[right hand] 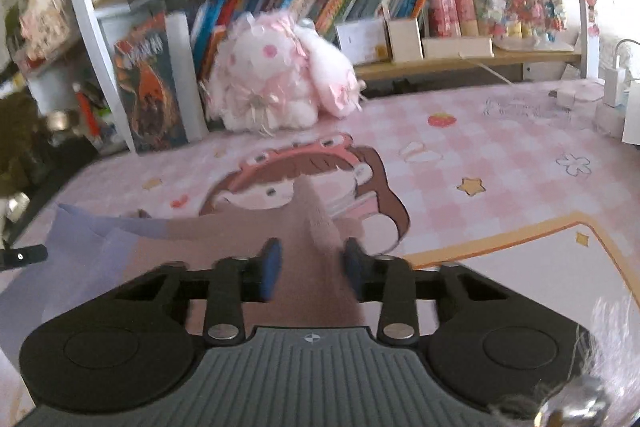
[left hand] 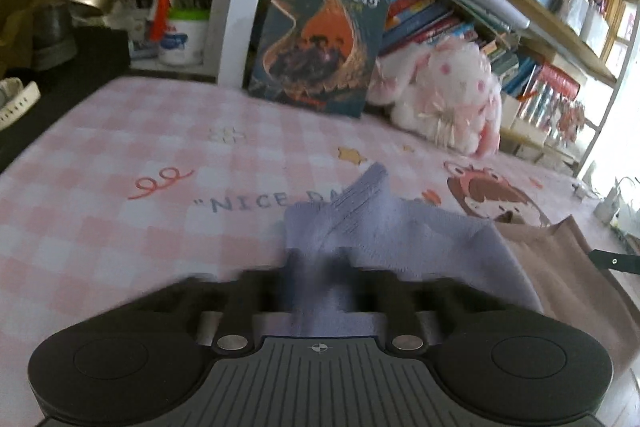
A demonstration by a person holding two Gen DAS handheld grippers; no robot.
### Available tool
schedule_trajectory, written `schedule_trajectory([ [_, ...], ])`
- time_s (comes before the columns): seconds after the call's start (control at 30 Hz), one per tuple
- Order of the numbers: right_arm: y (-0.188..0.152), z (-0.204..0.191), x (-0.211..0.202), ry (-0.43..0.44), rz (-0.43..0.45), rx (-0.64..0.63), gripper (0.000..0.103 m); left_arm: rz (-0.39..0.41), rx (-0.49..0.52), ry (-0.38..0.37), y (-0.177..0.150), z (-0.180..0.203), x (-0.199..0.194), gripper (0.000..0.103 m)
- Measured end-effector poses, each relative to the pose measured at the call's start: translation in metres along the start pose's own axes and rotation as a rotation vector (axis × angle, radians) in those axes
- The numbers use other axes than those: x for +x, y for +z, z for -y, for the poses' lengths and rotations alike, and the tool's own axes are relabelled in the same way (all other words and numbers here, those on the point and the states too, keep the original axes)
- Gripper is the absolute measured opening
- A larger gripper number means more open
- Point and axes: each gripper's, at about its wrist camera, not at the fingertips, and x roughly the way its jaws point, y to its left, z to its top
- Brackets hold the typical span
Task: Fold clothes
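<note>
A garment with a lilac part (left hand: 400,235) and a brownish-pink part (left hand: 560,267) lies on the pink checked desk mat (left hand: 120,147). My left gripper (left hand: 320,267) is blurred and shut on a bunched fold of the lilac cloth, which rises between its fingers. In the right wrist view the brownish-pink part (right hand: 240,243) runs between the blue-padded fingers (right hand: 272,263) of my right gripper (right hand: 310,263). Its jaws stand apart around a raised ridge of cloth and do not pinch it. The lilac part (right hand: 80,239) lies at the left.
A book (left hand: 316,31) leans on the shelf frame, and a white-pink plush toy (left hand: 444,95) (right hand: 276,75) sits behind the garment. Bookshelves fill the back. Chargers and cables (right hand: 612,95) lie at the right edge. Jars and pens (left hand: 180,31) stand at the back left.
</note>
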Motion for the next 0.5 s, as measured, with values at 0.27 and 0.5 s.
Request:
schedule_trajectory([
  [0.27, 0.001, 0.024, -0.010, 0.015, 0.009, 0.055, 0.004, -0.004, -0.044, 0.008, -0.001, -0.005, 0.007, 0.008],
  [0.5, -0.006, 0.028, -0.002, 0.004, -0.024, 0.064, 0.012, 0.003, -0.101, -0.009, -0.006, -0.020, -0.005, 0.023],
])
